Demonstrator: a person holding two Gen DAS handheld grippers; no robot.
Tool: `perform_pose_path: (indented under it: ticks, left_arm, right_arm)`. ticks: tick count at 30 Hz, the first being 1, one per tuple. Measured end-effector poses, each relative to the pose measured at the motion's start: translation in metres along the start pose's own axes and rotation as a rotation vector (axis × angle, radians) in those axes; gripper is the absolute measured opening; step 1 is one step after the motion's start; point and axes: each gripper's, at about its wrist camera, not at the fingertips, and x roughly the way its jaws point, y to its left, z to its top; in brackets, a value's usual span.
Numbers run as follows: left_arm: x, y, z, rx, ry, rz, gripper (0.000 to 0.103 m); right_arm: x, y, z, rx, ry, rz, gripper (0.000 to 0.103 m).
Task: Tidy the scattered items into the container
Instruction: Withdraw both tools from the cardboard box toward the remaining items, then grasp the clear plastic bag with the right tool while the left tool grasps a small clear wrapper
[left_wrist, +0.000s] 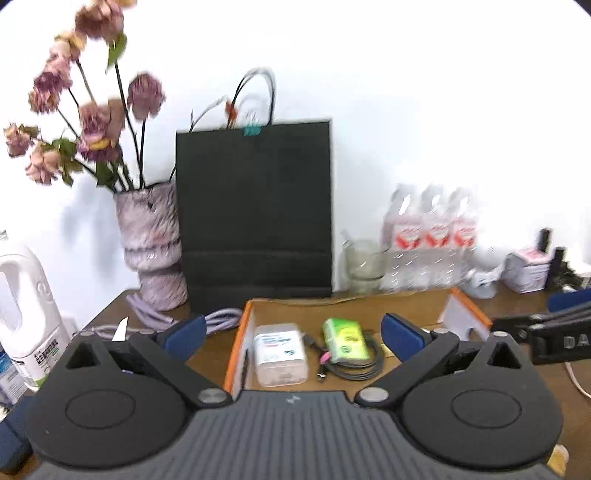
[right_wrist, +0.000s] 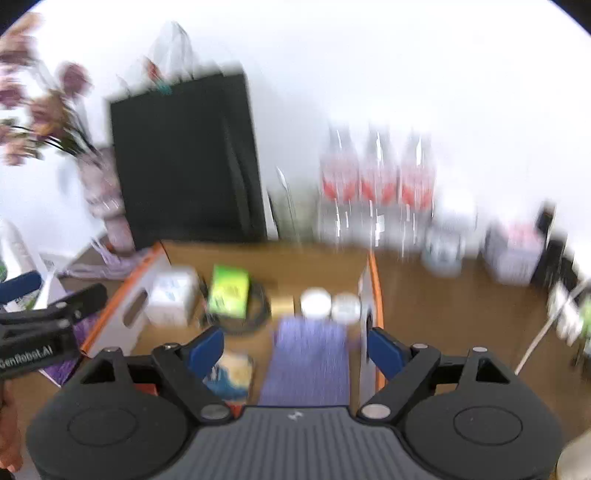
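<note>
An open cardboard box with orange-edged flaps sits on the wooden table. In it lie a clear plastic case, a green packet and a coiled black cable. My left gripper is open and empty above the box's near left part. The blurred right wrist view shows the same box, with the clear case, green packet, two white round lids, a purple cloth and a blue and yellow packet. My right gripper is open and empty over the cloth.
A black paper bag stands behind the box, with a vase of dried flowers to its left. Water bottles, a glass jar and small boxes line the back right. A lilac cable lies left of the box and a white jug stands at far left.
</note>
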Motion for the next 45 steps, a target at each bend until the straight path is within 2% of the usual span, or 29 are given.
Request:
perform_pose_path:
  ticks: [4,8,11,15,18,20,23,26,29,34,38,41,45]
  left_arm:
    - [-0.025,-0.006,-0.007,-0.012,-0.050,-0.058,0.103]
    - [-0.048,-0.012,-0.016,0.017,-0.074,-0.044,0.103]
    - [-0.085,-0.014,-0.046,0.021,-0.117,-0.027,0.103]
    - [-0.138,-0.013,-0.100,-0.020,-0.079,-0.042,0.103]
    - [-0.181,-0.015,-0.143,-0.018,-0.063,-0.075,0.103]
    - [-0.207,-0.018,-0.170,-0.029,-0.034,-0.088,0.103]
    - [-0.233,-0.018,-0.193,-0.013,-0.007,-0.099,0.103]
    - [-0.242,-0.014,-0.201,-0.004,-0.002,-0.070,0.103]
    - [-0.238,-0.013,-0.200,-0.017,0.011,-0.053,0.103]
    - [-0.221,-0.020,-0.202,-0.007,0.055,-0.068,0.103]
    - [-0.208,-0.022,-0.201,0.003,0.082,-0.074,0.103]
    - [-0.191,-0.030,-0.192,0.028,0.101,-0.104,0.103]
    - [-0.160,-0.043,-0.170,0.069,0.070,-0.144,0.093]
  right_arm:
    - [-0.026,0.009,-0.020,-0.018,-0.120,-0.005,0.085]
    - [-0.046,0.014,-0.035,-0.013,-0.158,0.003,0.085]
    - [-0.069,0.022,-0.058,-0.025,-0.185,-0.040,0.085]
    - [-0.114,0.025,-0.118,-0.008,-0.249,-0.029,0.092]
    - [-0.148,0.029,-0.173,-0.009,-0.249,-0.051,0.093]
    - [-0.168,0.032,-0.207,0.014,-0.259,-0.026,0.093]
    - [-0.190,0.033,-0.254,0.054,-0.223,0.027,0.094]
    - [-0.208,0.029,-0.285,-0.023,-0.205,0.080,0.094]
    - [-0.218,0.014,-0.288,-0.061,-0.215,0.052,0.095]
    - [-0.216,-0.012,-0.282,0.038,-0.227,0.031,0.096]
    - [-0.215,-0.024,-0.283,0.027,-0.235,0.012,0.096]
    - [-0.201,-0.034,-0.275,0.039,-0.216,0.019,0.096]
    - [-0.160,-0.028,-0.250,-0.006,-0.146,0.044,0.095]
